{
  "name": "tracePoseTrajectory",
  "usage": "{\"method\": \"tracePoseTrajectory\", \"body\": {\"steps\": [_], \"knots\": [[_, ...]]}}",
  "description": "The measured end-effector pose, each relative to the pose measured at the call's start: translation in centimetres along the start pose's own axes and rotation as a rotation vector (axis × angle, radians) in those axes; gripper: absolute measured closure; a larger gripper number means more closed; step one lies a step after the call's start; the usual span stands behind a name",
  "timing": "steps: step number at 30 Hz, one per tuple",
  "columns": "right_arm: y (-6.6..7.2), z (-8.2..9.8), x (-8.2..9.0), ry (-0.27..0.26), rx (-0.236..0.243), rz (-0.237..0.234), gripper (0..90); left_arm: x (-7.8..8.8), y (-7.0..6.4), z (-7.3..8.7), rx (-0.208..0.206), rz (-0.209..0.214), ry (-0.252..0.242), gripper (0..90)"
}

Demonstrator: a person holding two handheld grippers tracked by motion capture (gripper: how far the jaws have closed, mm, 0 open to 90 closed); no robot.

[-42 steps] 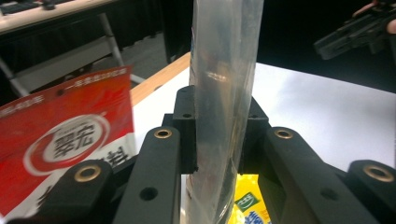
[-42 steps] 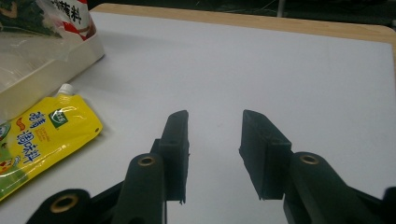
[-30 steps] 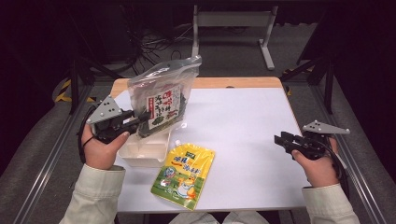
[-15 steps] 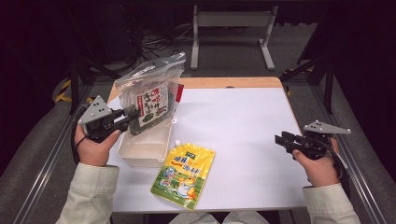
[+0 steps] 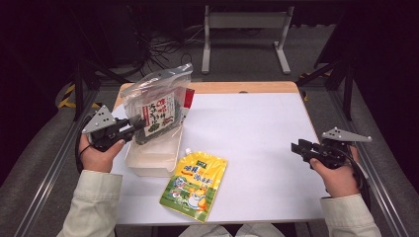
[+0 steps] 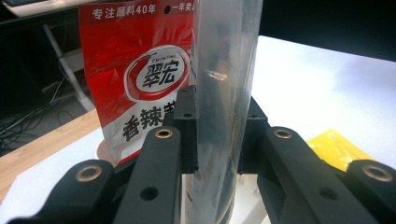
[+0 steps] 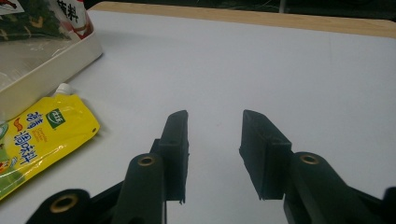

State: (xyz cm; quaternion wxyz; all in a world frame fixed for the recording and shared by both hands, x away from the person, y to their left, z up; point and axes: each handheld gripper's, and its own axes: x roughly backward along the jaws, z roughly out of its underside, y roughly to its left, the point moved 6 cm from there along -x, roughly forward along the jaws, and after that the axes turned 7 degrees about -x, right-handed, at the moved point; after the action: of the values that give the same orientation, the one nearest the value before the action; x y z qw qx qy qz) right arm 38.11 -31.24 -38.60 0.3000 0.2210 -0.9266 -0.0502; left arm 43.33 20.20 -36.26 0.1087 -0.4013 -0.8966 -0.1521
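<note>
My left gripper (image 5: pixel 134 124) is shut on a clear bag of dark dried seaweed (image 5: pixel 157 106) with a printed label, holding it upright over a cream tray (image 5: pixel 148 159) at the table's left. In the left gripper view the bag (image 6: pixel 226 70) is pinched between both pads, and a red packet (image 6: pixel 135 65) stands behind it in the tray. The same red packet (image 5: pixel 188 98) peeks out behind the bag in the high view. My right gripper (image 5: pixel 298 146) hovers at the right edge of the table, open, with nothing between its fingers (image 7: pixel 176 140).
A yellow spouted pouch (image 5: pixel 195 183) lies flat near the front edge, just right of the tray; it is also the yellow pouch (image 7: pixel 37 135) at the left of the right gripper view. The white table top (image 5: pixel 257 133) stretches between the tray and my right gripper.
My left gripper has carried the seaweed bag leftward and down, so it now hangs lower over the tray. The right gripper has stayed where it was.
</note>
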Motion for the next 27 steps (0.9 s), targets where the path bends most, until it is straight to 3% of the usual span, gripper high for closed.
{"method": "tracePoseTrajectory", "body": {"steps": [2, 6, 13, 19, 27], "knots": [[0.0, 0.0, -0.1, 0.002, -0.002, -0.001, 61.3, -0.1, 0.1, 0.3, -0.007, 0.000, 0.001, 75.7], [0.1, 0.1, -0.1, 0.004, 0.000, -0.003, 60.7, -0.6, 0.2, 1.1, -0.041, -0.012, 0.062, 75.6], [0.0, 0.1, 0.0, 0.001, -0.006, -0.004, 60.5, -1.3, 0.3, 1.8, -0.025, 0.014, 0.047, 75.4], [0.1, 0.1, -0.1, 0.005, -0.005, -0.005, 60.2, -1.5, 0.3, 2.1, -0.030, 0.012, 0.057, 75.4], [0.1, 0.2, -0.3, 0.010, 0.002, -0.005, 60.0, -1.8, 0.4, 2.5, 0.021, 0.011, 0.016, 75.9]]}}
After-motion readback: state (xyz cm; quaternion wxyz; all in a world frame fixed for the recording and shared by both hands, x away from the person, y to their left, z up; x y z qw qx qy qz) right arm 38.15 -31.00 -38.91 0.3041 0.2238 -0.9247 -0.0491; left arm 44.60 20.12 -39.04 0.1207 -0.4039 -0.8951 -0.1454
